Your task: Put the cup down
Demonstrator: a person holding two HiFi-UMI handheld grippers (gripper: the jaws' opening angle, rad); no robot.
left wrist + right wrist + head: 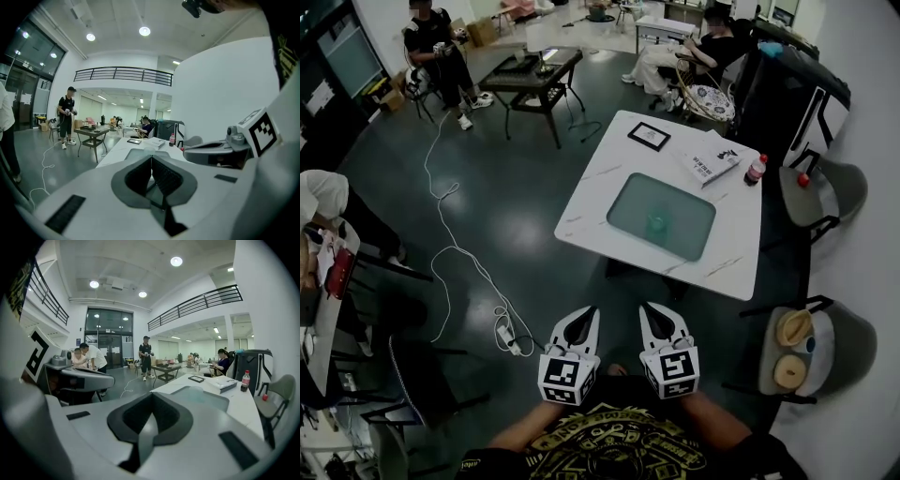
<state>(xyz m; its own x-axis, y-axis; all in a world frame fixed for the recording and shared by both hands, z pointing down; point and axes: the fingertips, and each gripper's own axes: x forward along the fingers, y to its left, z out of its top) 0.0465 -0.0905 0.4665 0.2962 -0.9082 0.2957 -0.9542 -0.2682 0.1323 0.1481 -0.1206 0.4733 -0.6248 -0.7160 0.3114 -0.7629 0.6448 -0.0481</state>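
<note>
Apparently done: the cup (657, 225) stands on the bench (591, 206) while we hold our left tongs (584, 317) and right tongs (654, 314) closed, empty, well clear.

Left gripper (590, 313), right gripper (648, 309): jaws together

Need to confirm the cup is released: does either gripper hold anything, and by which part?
Nothing is held. The left gripper and right gripper are both shut and empty; the cup stands on the green tray, apart from both.

White left gripper (587, 313) and right gripper (651, 309) bear 2 black-and-white marker cubes (569, 378); shirt (619, 452) black, gold-patterned.
</note>
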